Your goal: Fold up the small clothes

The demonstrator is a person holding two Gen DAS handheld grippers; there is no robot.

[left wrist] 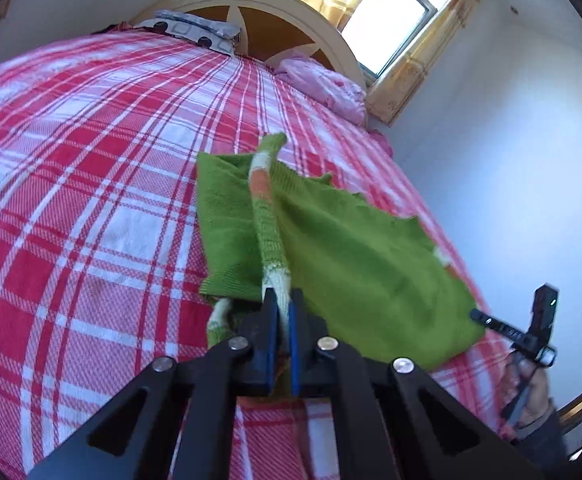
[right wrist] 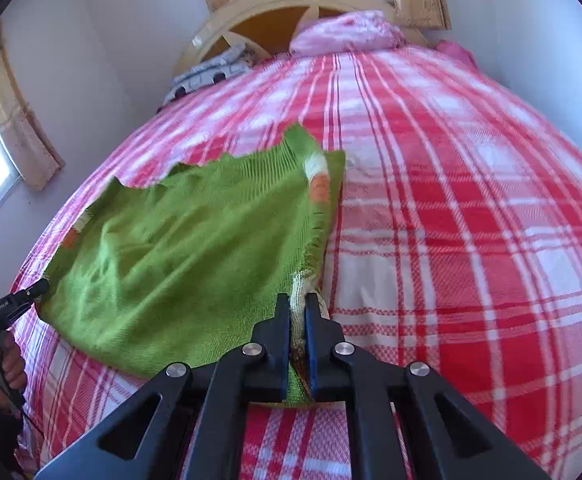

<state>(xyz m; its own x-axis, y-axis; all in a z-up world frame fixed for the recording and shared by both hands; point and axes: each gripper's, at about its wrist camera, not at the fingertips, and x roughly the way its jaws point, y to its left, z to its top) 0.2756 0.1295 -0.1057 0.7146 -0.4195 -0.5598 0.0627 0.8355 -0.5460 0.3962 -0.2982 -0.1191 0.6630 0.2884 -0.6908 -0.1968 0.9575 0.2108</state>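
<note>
A small green knitted sweater [left wrist: 351, 264] with white and orange bands lies partly lifted over the red plaid bedsheet [left wrist: 91, 160]. My left gripper [left wrist: 284, 296] is shut on its cream and green striped edge, where a banded sleeve [left wrist: 265, 216] runs away from the jaws. In the right wrist view my right gripper [right wrist: 298, 300] is shut on the sweater [right wrist: 179, 248] at its striped near corner. Each view shows the other gripper at the sweater's far corner: the right gripper [left wrist: 477, 314] and the left gripper [right wrist: 43, 286], each held by a hand.
The plaid bed fills both views. At its head stand a curved cream headboard [left wrist: 275, 12], a pink pillow [left wrist: 323, 84] and a grey patterned pillow [left wrist: 195, 28]. A white wall [left wrist: 511, 160] runs close along the bed's side, with a curtained window [left wrist: 391, 16].
</note>
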